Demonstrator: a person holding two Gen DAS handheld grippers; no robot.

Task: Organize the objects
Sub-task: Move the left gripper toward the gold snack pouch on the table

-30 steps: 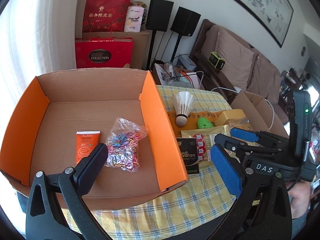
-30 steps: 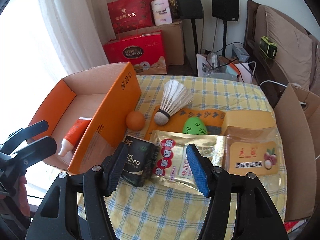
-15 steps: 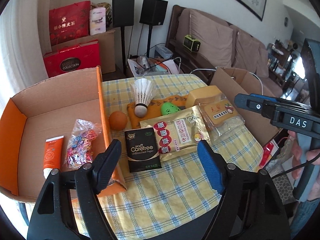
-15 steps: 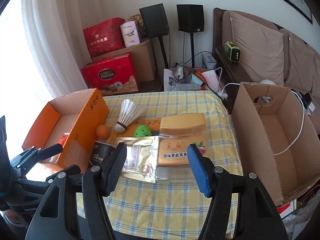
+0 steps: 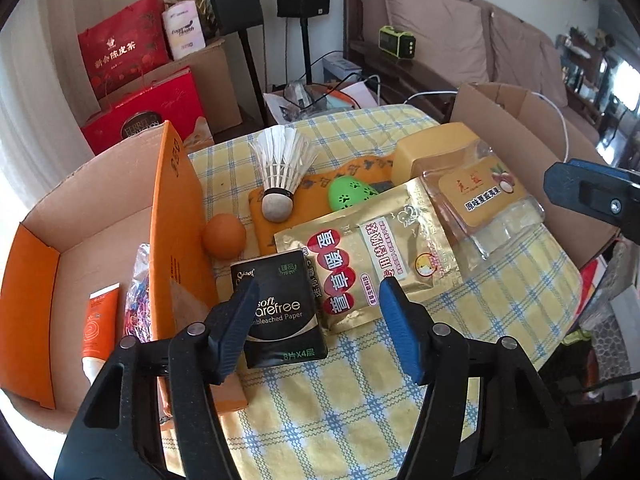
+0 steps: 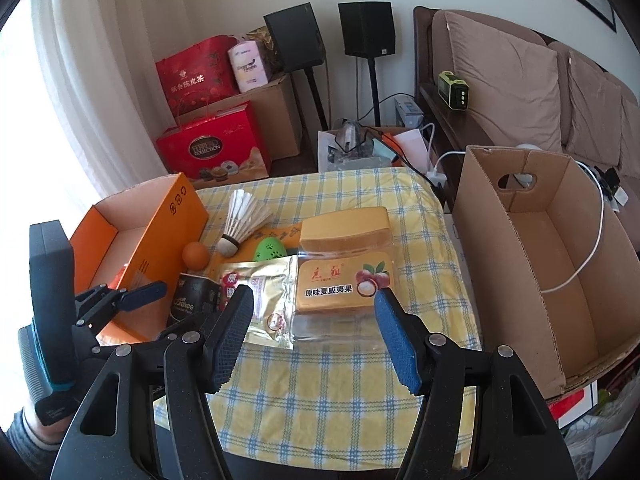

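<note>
My left gripper (image 5: 318, 328) hovers over a black tissue pack (image 5: 280, 308) on the checked tablecloth. Its jaws are closing; the pack lies between them, the right pad still apart from it. Left of it stands an orange box (image 5: 176, 216) holding a sunscreen tube (image 5: 98, 324) and a bag of coloured bands (image 5: 138, 304). A shuttlecock (image 5: 282, 164), orange ball (image 5: 224, 236), green egg (image 5: 350, 194), gold pouch (image 5: 372, 252) and yellow-lidded jar (image 6: 344, 264) lie beyond. My right gripper (image 6: 316, 336) is open and empty, above the jar's near end.
A tall brown cardboard box (image 6: 520, 264) with a white cable in it stands at the table's right edge. Behind the table are red gift bags (image 6: 212, 148), two speakers on stands and a sofa. Bare tablecloth (image 6: 320, 400) lies at the front.
My left gripper swung right from over the orange box to the tissue pack, dropped a little, and its jaws narrowed. My right gripper drew back and rightward, bringing the brown box into view.
</note>
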